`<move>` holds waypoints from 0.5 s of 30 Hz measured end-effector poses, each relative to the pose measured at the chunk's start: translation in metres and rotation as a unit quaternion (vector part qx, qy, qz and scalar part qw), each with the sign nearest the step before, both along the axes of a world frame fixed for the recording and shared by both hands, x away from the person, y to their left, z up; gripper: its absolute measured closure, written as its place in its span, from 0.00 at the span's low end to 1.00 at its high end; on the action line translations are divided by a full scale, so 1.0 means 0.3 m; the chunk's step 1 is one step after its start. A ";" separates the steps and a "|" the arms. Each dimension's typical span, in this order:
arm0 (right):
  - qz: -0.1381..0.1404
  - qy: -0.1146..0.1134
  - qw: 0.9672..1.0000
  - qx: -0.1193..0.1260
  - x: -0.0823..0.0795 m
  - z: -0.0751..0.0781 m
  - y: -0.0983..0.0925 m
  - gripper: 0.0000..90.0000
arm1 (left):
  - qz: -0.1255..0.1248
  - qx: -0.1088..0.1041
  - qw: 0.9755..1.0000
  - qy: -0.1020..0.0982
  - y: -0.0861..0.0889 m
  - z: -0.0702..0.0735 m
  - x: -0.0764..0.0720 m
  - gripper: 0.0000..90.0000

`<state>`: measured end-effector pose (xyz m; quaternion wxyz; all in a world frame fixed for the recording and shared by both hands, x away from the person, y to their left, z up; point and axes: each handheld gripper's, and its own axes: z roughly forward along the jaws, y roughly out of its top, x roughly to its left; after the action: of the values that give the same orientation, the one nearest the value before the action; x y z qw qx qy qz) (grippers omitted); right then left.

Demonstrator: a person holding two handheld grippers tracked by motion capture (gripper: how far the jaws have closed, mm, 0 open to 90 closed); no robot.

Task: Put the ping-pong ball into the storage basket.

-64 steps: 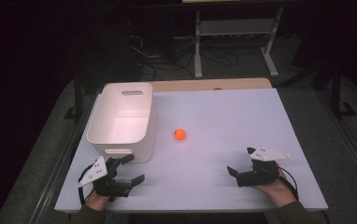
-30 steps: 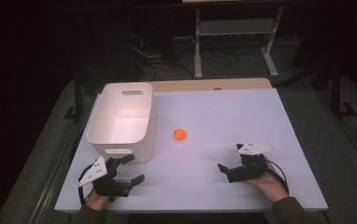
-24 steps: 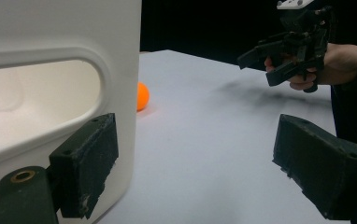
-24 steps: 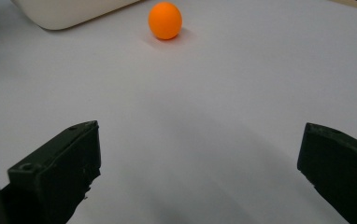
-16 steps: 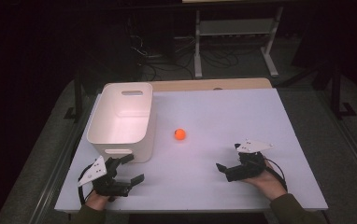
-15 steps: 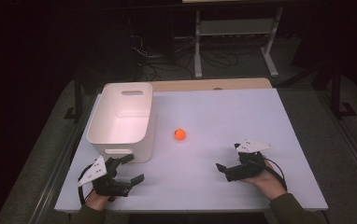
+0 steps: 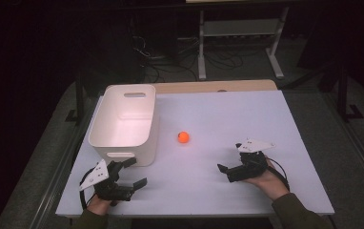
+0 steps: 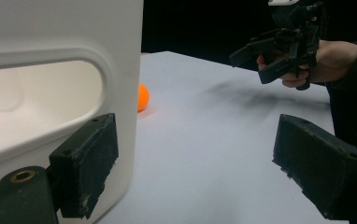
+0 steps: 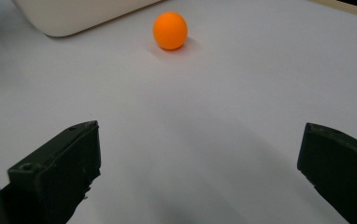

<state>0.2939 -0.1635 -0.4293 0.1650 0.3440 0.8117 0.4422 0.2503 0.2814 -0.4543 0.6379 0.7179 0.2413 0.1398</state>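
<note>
Right now the right hand-held gripper (image 7: 227,170) is sitting w/ jaws wide apart, nothing btwn them, pointing at the ball (image 7: 183,137), well apart from it. Ball's lying on the desk (image 7: 227,114) mid-surface, just right of the bin (image 7: 123,124), not touching. Left hand-held gripper (image 7: 135,172) is also gaping open, empty, near the desk's front-left corner, just in front of the bin.

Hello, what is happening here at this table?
A person holds a gripper in each hand over a white table. The right gripper is open and points toward a small orange ball lying alone on the table, not yet touching it. The left gripper, also open, sits at the near end of a white bin.
</note>
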 end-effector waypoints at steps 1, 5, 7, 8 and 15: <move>0.000 0.000 1.000 0.000 0.001 0.000 0.002 0.00 | 0.000 0.000 1.000 0.000 0.000 0.000 0.000 0.15; 0.003 0.000 1.000 0.001 0.005 0.001 0.007 0.00 | 0.000 0.001 1.000 0.000 0.000 0.000 0.001 0.15; 0.005 0.000 1.000 0.001 0.010 0.002 0.013 0.00 | 0.000 0.000 1.000 0.000 0.001 0.000 0.001 0.15; 0.005 0.000 1.000 0.001 0.010 0.002 0.013 0.00 | 0.000 0.000 1.000 0.000 0.001 0.000 0.001 0.15; 0.011 -0.001 1.000 -0.001 0.022 0.006 0.029 0.00 | 0.000 0.000 1.000 0.000 0.001 0.000 0.000 0.15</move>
<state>0.3004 -0.1548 -0.4273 0.1611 0.3345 0.8155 0.4439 0.2503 0.2817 -0.4544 0.6382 0.7177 0.2412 0.1396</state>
